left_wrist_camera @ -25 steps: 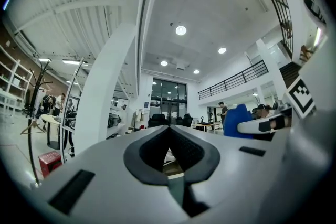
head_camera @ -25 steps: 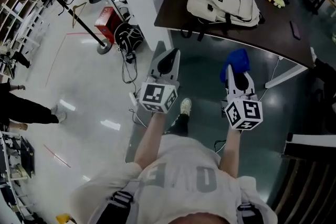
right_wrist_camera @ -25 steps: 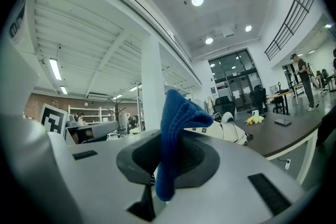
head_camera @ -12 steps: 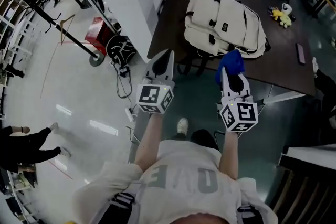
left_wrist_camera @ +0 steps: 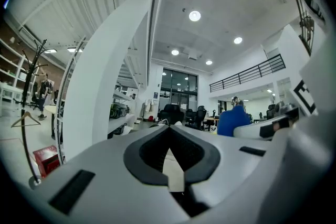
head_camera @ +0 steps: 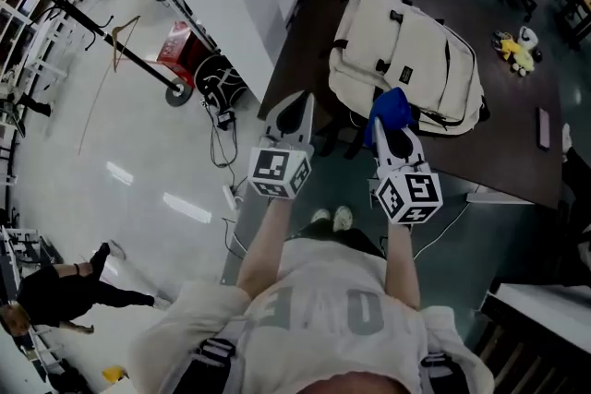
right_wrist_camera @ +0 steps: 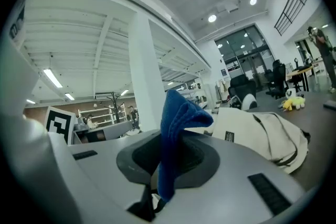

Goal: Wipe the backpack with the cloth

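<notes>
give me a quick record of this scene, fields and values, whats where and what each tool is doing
backpack: cream, lying flat on the dark table
cloth: blue, pinched in the right tool, at the backpack's near edge; contact unclear
left tool: jaws together, holding nothing, near the table's edge
other: yellow toy on the table beyond the backpack
wiping: no clear contact yet

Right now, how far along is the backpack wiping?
Done: the blue cloth is clamped in the right gripper. In hand: it is held up near the cream backpack on the table, no contact visible. Left: all the wiping. The left gripper is shut and empty.
</notes>
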{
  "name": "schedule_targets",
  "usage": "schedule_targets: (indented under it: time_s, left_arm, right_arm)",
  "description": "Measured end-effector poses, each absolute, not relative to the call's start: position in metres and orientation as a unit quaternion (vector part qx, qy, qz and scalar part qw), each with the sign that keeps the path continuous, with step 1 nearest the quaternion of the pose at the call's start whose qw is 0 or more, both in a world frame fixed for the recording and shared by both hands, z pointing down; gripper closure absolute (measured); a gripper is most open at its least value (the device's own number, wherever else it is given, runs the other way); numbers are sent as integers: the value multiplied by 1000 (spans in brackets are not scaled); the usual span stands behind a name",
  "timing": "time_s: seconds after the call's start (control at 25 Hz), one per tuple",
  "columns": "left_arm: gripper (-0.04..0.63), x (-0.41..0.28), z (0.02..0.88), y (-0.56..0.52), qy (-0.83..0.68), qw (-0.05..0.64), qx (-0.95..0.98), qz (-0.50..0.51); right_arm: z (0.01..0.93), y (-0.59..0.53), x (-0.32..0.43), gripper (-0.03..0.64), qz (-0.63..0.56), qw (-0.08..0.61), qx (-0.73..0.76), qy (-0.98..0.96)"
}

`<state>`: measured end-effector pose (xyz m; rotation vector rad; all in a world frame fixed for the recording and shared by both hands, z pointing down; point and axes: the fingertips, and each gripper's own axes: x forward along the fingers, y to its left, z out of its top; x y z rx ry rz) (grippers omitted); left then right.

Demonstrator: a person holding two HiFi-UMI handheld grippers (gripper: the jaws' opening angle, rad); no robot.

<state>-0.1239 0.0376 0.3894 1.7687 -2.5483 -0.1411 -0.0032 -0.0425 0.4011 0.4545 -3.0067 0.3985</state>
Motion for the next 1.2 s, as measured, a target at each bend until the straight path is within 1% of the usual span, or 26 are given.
schedule_targets:
  time_s: [0.12,0.28,0.48,0.6,0.68,0.76,1.0,1.2]
  left_arm:
    - [592,-132,398,28,-817,20,576,-33]
    - [592,-152,418,20,-815,34,578,-28]
    - [592,-183,441,18,-817,48,573,-29]
    - [592,-199,456,13,-819,64,570,-31]
    - [592,-203,466,8,-815,75,574,-29]
    - [592,-203,473,3,-811,82,579,-24]
    - [592,-197,484,-14,-812,93,576,-17]
    - [592,-185,475,-30,-821,79,566,-13]
  right_arm:
    - [416,-38,-38,569,142,54,115,-982]
    - [439,-31,-91,569,124,90,83,-985]
    - [484,-18,-145,569,89,158,54,-982]
    - [515,-20,-166,569,51,207,66,-975]
    - [533,-31,-169,569,33,234,97,-967]
    - [541,-42,-168,569,35,243,120,-962]
    - [538,-50,-158,569,31,238,115,-964]
    - [532,-63,-139,569,36,232,105,-966]
